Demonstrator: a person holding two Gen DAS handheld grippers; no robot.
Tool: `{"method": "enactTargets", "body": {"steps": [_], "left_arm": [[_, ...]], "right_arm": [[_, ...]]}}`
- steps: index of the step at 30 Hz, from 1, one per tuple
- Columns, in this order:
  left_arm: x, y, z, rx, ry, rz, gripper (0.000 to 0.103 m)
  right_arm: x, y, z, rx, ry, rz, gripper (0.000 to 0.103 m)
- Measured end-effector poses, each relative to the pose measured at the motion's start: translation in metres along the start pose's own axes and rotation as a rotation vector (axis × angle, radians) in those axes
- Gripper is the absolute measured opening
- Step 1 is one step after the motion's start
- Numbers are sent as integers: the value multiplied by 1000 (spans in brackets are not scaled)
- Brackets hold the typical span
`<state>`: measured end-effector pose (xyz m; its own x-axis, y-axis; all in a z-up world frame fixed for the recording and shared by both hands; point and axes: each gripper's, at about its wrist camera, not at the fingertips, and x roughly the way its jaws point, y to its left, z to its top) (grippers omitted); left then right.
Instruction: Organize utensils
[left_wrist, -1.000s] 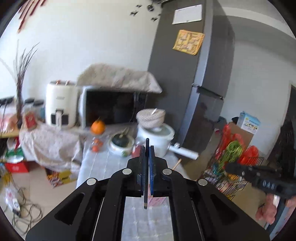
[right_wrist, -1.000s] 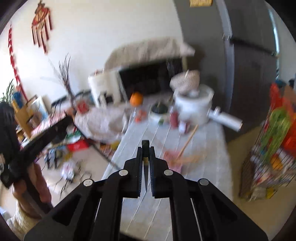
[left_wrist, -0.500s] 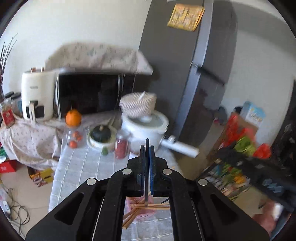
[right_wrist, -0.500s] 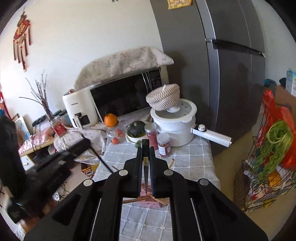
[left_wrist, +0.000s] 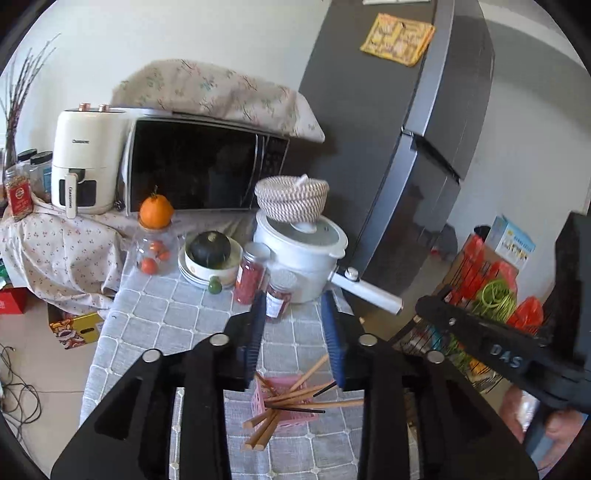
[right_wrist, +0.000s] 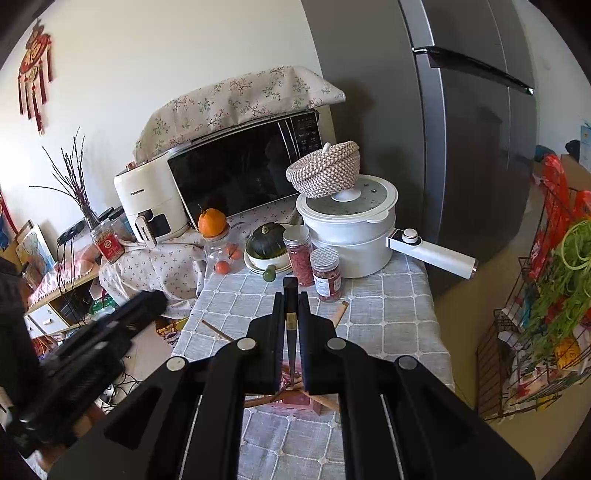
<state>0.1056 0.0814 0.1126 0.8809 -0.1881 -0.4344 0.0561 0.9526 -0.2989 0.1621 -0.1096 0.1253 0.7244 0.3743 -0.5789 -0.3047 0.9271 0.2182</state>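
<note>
Checked tablecloth, pink basket half-hidden, chopsticks

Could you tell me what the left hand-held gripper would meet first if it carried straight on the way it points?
Probably the chopsticks heaped over the pink basket, below the left hand-held gripper; depth is uncertain.

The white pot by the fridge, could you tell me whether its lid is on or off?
On: the lid sits flat on the white pot, with a woven basket resting on top.

Home kitchen corner; microwave (cloth-draped), grey fridge, air fryer, cooking pot
</note>
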Motion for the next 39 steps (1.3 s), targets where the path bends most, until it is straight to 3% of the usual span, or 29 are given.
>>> {"method": "enactTargets", "body": {"steps": [7, 13, 15, 18, 22, 24, 28, 30, 37, 39], "left_arm": [[7, 15, -5, -3, 29, 28, 32], [5, 24, -11, -10, 32, 64, 40], [-4, 22, -11, -2, 8, 85, 46], [-17, 16, -12, 2, -32, 107, 65], [-36, -6, -25, 52, -73, 174, 87], [-43, -16, -37, 72, -86, 213, 96], [-53, -32, -66, 106, -93, 310, 96], [-58, -38, -82, 130, -98, 351, 96], [-70, -44, -123, 146, -136, 306, 96], [-72, -43, -129, 115, -173, 312, 96]], "right_arm": [[14, 13, 5, -14, 1, -3, 7], [35, 20, -15, -36, 36, 6, 13], [33, 20, -19, -29, 39, 8, 13], [13, 19, -27, -16, 4, -7, 14], [-21, 19, -48, -32, -88, -105, 35], [-40, 18, -66, -37, -137, -170, 40], [-61, 15, -96, -38, -167, -269, 49], [-72, 11, -115, -20, -182, -327, 59], [-91, 2, -169, 0, -250, -492, 95], [-97, -2, -180, 23, -285, -536, 97]]}}
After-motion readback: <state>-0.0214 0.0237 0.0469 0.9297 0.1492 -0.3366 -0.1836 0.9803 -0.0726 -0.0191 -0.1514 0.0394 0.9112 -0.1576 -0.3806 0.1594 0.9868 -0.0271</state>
